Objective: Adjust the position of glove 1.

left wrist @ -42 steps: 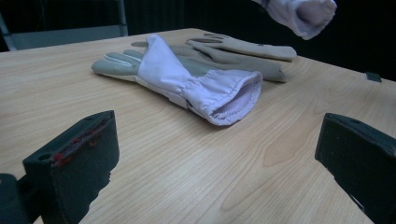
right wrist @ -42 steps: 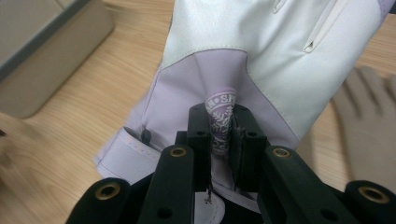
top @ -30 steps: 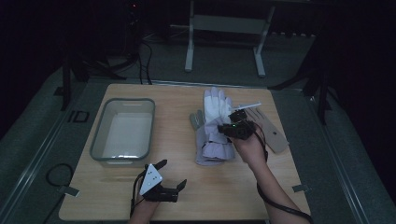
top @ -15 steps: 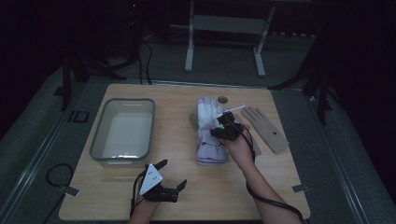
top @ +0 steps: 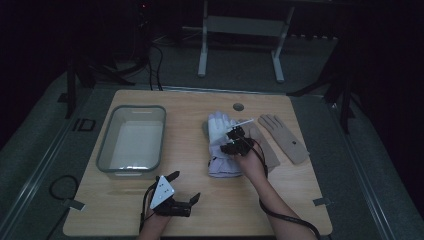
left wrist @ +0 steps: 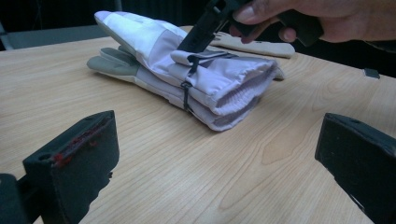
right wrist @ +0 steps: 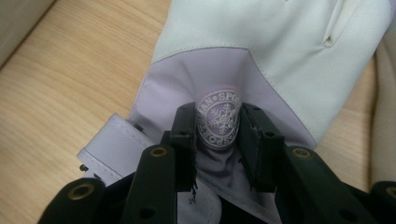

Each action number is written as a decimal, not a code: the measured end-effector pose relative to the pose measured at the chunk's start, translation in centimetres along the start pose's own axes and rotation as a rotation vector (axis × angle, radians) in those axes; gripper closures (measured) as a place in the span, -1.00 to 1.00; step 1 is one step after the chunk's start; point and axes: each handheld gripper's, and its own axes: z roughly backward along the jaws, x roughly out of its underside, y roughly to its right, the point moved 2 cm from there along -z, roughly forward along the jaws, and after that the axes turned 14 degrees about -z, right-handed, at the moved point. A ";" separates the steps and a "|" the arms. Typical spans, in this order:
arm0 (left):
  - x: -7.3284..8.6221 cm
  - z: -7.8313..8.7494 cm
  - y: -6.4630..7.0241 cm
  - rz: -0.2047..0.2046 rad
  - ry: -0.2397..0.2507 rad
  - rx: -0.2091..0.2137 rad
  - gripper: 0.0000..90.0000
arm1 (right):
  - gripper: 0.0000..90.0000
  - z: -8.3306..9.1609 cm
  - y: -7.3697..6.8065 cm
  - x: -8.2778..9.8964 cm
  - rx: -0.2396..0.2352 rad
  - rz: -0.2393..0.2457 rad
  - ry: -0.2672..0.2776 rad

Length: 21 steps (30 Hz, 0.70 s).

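- One padded ski glove (top: pixel 222 145), white and lilac, lies lengthwise at the middle of the table (top: pixel 310 200), on top of a second glove of the same kind.
- Expect it to be light, soft and bulky: the shell folds and slides over its lining, so a shallow pinch may lift fabric alone.
- Take hold across the thick elastic cuff or a deep fold of the back, not the smooth fingers.
- Your right gripper (right wrist: pixel 217 119) presses down on the glove's back. Its jaws have just been opening and stand a little apart, with a ridge of fabric bearing a round snowflake badge between them; no firm pinch is evident.
- Your left gripper (top: pixel 186 185) rests near the table's front edge, jaws wide and empty.
- The wooden tabletop is smooth and flat. A clear bin (top: pixel 102 150) stands at the left; a beige glove (top: pixel 287 137) lies at the right.
- The room is dark, with grey floor around the table.
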 end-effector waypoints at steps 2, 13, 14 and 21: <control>0.0 0.0 0.0 0.001 0.000 0.000 -1.00 | 0.50 0.1 -0.1 0.4 -0.009 -0.006 0.003; 0.0 -0.1 0.0 0.005 -0.008 -0.009 -1.00 | 0.41 0.8 -1.7 2.1 0.021 -0.039 0.016; 0.0 -0.1 0.0 0.005 -0.008 -0.009 -1.00 | 0.40 0.8 -1.9 2.0 0.022 -0.045 0.018; 0.0 -0.1 0.0 0.005 -0.013 -0.014 -1.00 | 0.32 0.4 -2.3 1.8 -0.001 -0.064 0.027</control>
